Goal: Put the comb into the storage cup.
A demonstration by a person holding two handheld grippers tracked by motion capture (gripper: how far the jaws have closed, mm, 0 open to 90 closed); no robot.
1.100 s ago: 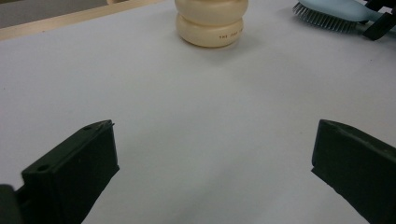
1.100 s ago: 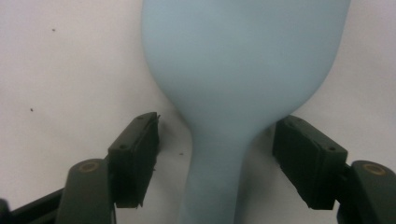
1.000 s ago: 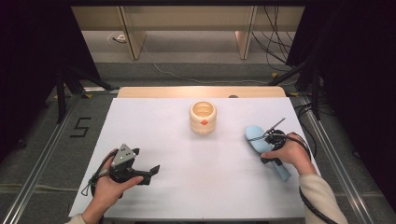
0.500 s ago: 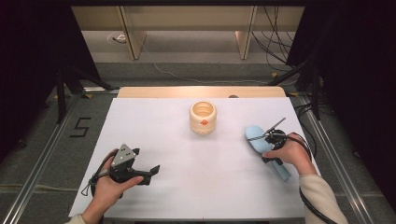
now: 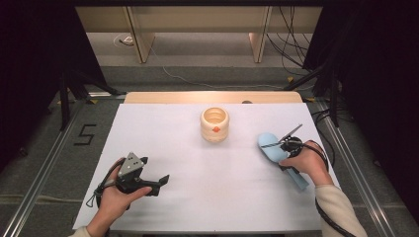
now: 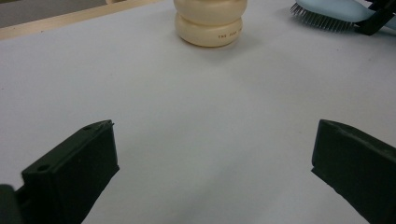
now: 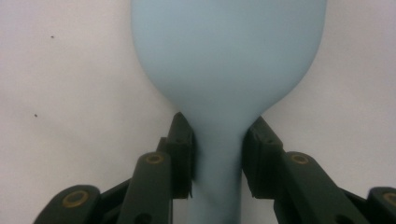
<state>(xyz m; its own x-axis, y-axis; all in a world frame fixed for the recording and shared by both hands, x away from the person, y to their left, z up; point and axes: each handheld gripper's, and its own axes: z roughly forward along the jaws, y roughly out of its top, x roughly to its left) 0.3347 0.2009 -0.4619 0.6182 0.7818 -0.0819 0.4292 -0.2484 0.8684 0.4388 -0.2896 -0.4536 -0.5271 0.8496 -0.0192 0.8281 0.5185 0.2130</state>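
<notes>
A light blue hairbrush (image 5: 270, 147) lies bristles down at the right of the white table (image 5: 217, 197). My right gripper (image 5: 281, 149) points down over it. Its jaws have just been closing, and both pads now press on the narrow neck of the hairbrush (image 7: 229, 60) from either side, right gripper (image 7: 217, 163). My left gripper (image 5: 154, 171) rests low at the front left with its jaws wide apart and nothing between them, left gripper (image 6: 215, 177). A cream ribbed cup (image 5: 215, 124) with an orange mark stands upright at mid-table, cup (image 6: 210, 23).
The table's wooden back edge (image 5: 212, 97) runs behind the cup. Black cables (image 5: 296, 44) and stand legs lie on the floor beyond. A "5" mark (image 5: 85, 134) is on the floor at the left. The hairbrush bristles (image 6: 322, 18) face the tabletop.
</notes>
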